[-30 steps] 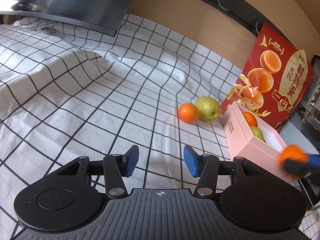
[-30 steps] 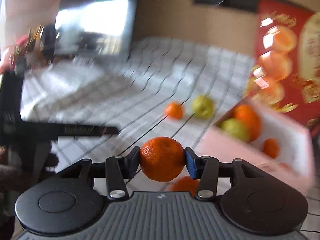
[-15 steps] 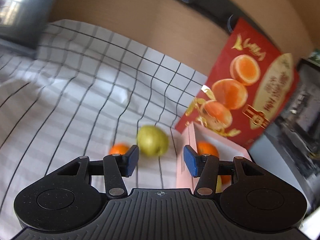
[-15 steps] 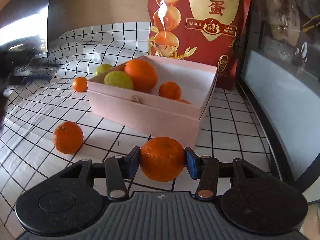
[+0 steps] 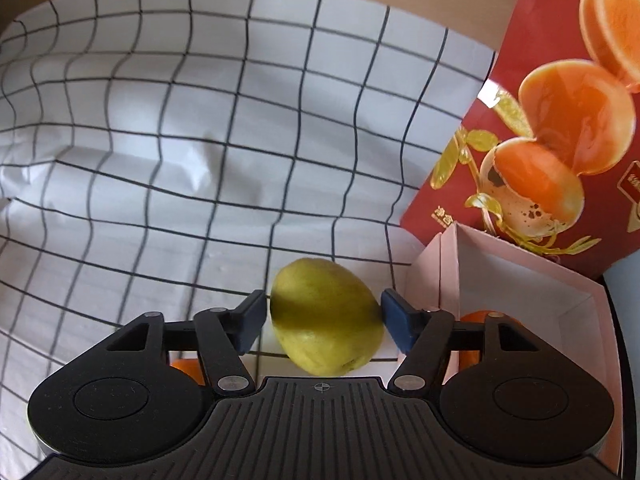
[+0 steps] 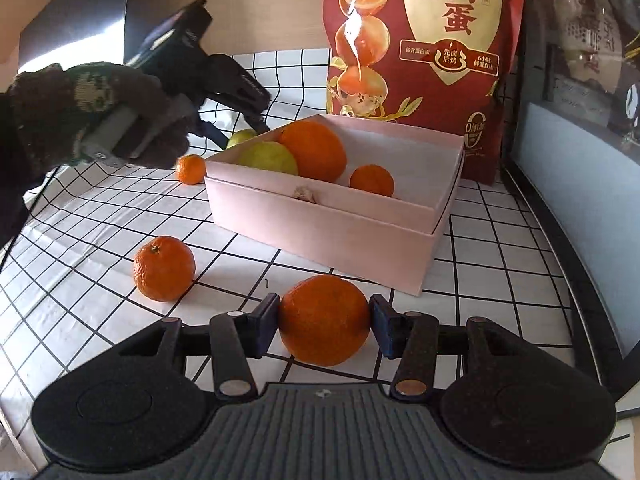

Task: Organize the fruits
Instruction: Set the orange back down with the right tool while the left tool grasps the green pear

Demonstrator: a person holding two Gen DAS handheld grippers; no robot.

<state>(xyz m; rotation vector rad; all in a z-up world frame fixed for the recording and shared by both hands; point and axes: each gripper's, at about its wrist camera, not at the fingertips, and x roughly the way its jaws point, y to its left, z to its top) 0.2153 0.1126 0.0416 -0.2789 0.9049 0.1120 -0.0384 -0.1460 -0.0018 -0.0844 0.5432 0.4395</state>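
While left gripper point(image 5: 323, 320) opens | pear point(image 5: 326, 316) between fingers, untouched

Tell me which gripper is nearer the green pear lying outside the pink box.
Left. The left gripper has its opening fingers on either side of the pear. The right gripper holds a mandarin on the opposite side of the pink box.
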